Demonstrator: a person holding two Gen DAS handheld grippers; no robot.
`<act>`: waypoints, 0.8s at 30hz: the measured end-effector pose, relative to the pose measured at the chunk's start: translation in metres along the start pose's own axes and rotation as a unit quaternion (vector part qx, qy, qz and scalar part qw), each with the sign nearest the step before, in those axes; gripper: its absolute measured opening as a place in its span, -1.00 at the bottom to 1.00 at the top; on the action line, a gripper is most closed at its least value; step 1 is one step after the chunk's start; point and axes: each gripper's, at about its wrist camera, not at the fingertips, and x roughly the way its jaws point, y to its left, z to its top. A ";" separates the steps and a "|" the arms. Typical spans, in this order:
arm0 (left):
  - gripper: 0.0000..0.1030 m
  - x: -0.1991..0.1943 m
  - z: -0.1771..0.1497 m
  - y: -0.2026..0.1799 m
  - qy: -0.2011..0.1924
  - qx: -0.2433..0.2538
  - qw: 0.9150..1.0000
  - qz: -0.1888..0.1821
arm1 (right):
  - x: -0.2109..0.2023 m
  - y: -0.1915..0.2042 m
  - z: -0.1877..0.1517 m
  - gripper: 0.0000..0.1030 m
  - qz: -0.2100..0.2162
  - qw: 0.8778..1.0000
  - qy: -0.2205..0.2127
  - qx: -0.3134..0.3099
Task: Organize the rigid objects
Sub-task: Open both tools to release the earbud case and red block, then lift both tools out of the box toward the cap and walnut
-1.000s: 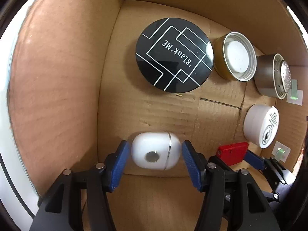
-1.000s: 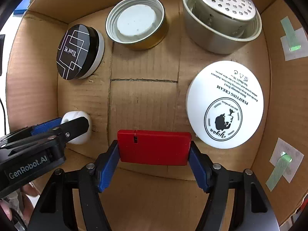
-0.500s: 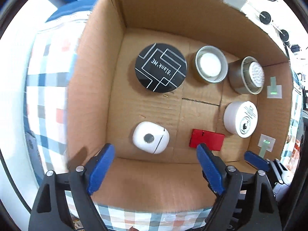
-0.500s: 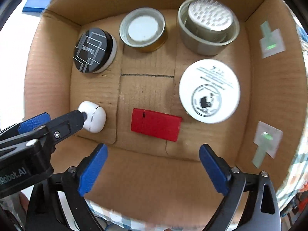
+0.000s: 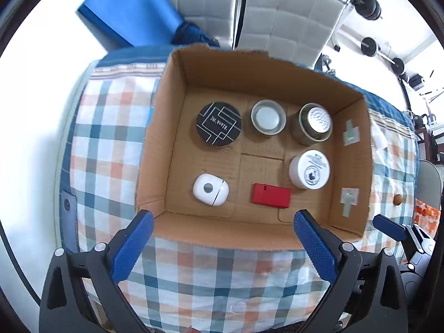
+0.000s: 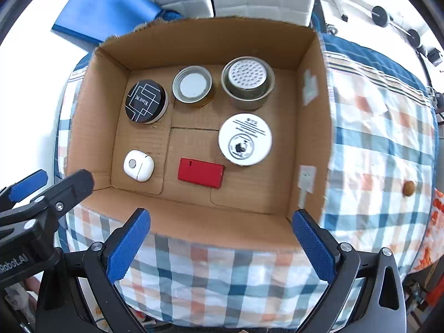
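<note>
An open cardboard box stands on a checked cloth. On its floor lie a white earbud case, a red flat box, a white cream jar, a black round tin, a gold lid and a metal strainer cup. My left gripper hangs above the box's near wall, its jaws opening with nothing between them. My right gripper hovers beside it over the same wall, open and holding nothing.
The checked cloth covers the table around the box. A blue folder and white padded panels lie beyond the far wall. A small brown knob rests on the cloth to the right.
Both grippers let go, the left of the white earbud case and the right of the red box, spread wide, and rose out of the box. Both objects stayed on the floor.
</note>
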 end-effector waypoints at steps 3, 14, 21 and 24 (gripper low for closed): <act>1.00 -0.020 -0.008 -0.001 -0.019 0.001 1.000 0.003 | -0.030 -0.004 -0.008 1.00 0.001 1.000 -0.016 -0.001; 1.00 -0.068 -0.031 -0.020 -0.052 0.004 0.999 -0.008 | -0.082 -0.015 -0.036 1.00 0.028 0.998 -0.057 -0.012; 1.00 -0.089 -0.032 -0.071 -0.088 0.030 0.996 -0.017 | -0.100 -0.066 -0.042 1.00 0.035 0.996 -0.074 0.021; 1.00 -0.098 -0.029 -0.104 -0.118 0.045 0.992 -0.021 | -0.106 -0.105 -0.043 1.00 0.023 0.995 -0.081 0.051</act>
